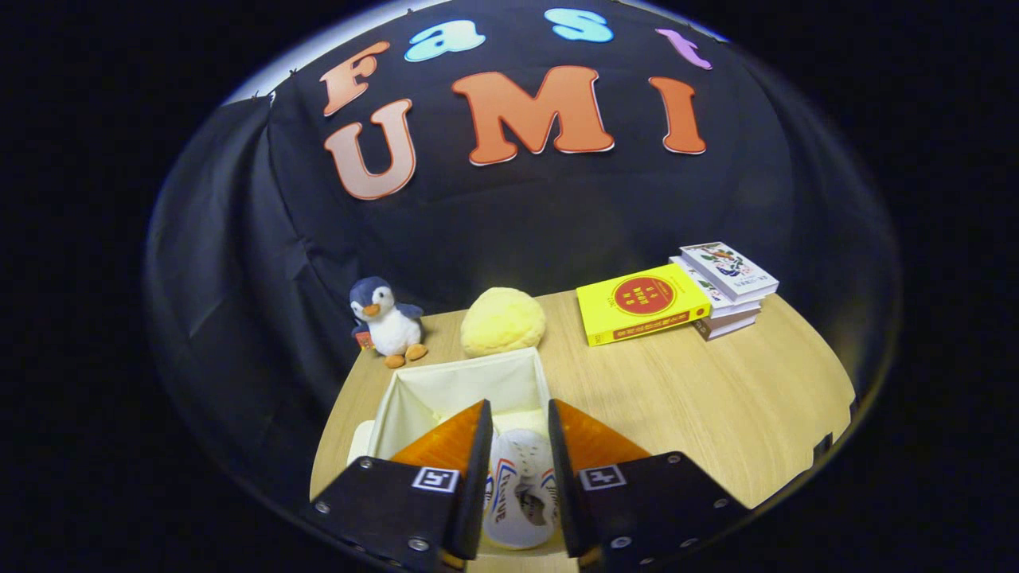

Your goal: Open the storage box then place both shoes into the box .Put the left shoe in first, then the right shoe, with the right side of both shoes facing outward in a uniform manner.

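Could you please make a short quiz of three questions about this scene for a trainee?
1. True or false: the storage box is already open.
2. What does the claw hold between its fingers? A) a book B) a white shoe C) the penguin toy
3. Fill in: the yellow round cushion lies just beyond the ____.

Key:
1. True; its cream lining shows.
2. B; both fingers press on the shoe, over the near end of the box.
3. box
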Tool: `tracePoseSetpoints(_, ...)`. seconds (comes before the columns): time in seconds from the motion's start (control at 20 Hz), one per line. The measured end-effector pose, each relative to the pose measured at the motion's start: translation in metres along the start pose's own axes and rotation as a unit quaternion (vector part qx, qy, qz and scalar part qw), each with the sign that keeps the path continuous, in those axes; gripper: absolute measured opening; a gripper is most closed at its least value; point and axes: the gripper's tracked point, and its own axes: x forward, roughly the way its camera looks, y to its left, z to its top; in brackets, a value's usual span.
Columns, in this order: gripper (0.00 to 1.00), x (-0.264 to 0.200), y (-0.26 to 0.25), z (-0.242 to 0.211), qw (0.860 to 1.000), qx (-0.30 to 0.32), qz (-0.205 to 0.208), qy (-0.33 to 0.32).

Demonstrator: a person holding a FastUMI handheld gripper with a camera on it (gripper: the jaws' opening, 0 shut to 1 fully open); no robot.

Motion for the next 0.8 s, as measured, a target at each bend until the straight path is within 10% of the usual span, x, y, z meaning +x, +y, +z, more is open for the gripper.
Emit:
tracePoseSetpoints(0.05,0.60,-0.005,-0.012,0.004,1.000,0.002,-0.009,-0.004)
tracePoseSetpoints(0.3,0.97,-0.037,-0.079,0.031,0.999,0.010,-0.038,-0.031)
tracePoseSetpoints(0.8,0.99,-0.101,-0.194,0.091,0.994,0.007,-0.044,-0.102)
